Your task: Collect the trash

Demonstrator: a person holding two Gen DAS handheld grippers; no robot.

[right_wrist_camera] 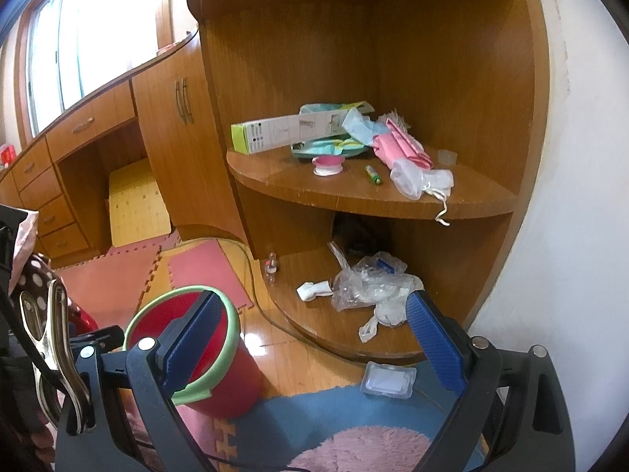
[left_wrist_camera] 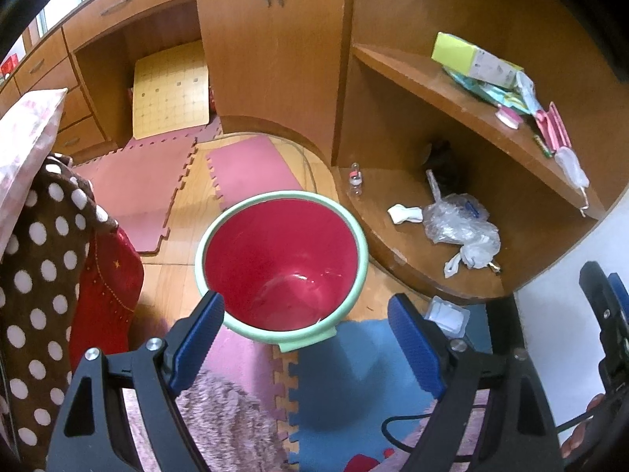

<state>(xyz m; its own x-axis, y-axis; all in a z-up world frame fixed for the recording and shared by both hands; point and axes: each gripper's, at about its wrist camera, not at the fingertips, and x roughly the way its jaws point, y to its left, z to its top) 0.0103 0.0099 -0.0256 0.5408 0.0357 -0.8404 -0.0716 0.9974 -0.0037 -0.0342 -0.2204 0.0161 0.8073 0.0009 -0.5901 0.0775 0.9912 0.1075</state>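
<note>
Both sets of jaws wide apart, holding nothing: left gripper [left_wrist_camera: 302, 346] poised above the red plastic bin with a pale green rim [left_wrist_camera: 281, 265], right gripper [right_wrist_camera: 314, 338] aimed toward the lower wooden corner shelf [right_wrist_camera: 314, 326]. Bin standing on the floor just beside that shelf, looking empty inside.

Trash spread over three places. On the lower shelf: crumpled clear plastic bag [right_wrist_camera: 369, 283], touching a small white wad of paper [right_wrist_camera: 312, 290], with a tiny clear bottle [right_wrist_camera: 271, 269] near the shelf edge. On the floor in front: flat clear blister pack [right_wrist_camera: 388, 378], half on the blue foam mat [right_wrist_camera: 314, 421]. On the upper shelf: long white and lime-green carton [right_wrist_camera: 287, 131] amid pink and teal wrappers.

Likely troubles:
- Thin bag slipping or tearing if pinched at a loose fold; trailing handles snagging on the shelf edge.
- Wad dragged off onto the floor when the bag lifts.
- Bottle knocked over and rolling under the shelf from a careless sweep.
- Blister pack lying too flat for a clean pinch, sliding along the mat.
- Light bin tipped by a bump from either gripper.
</note>
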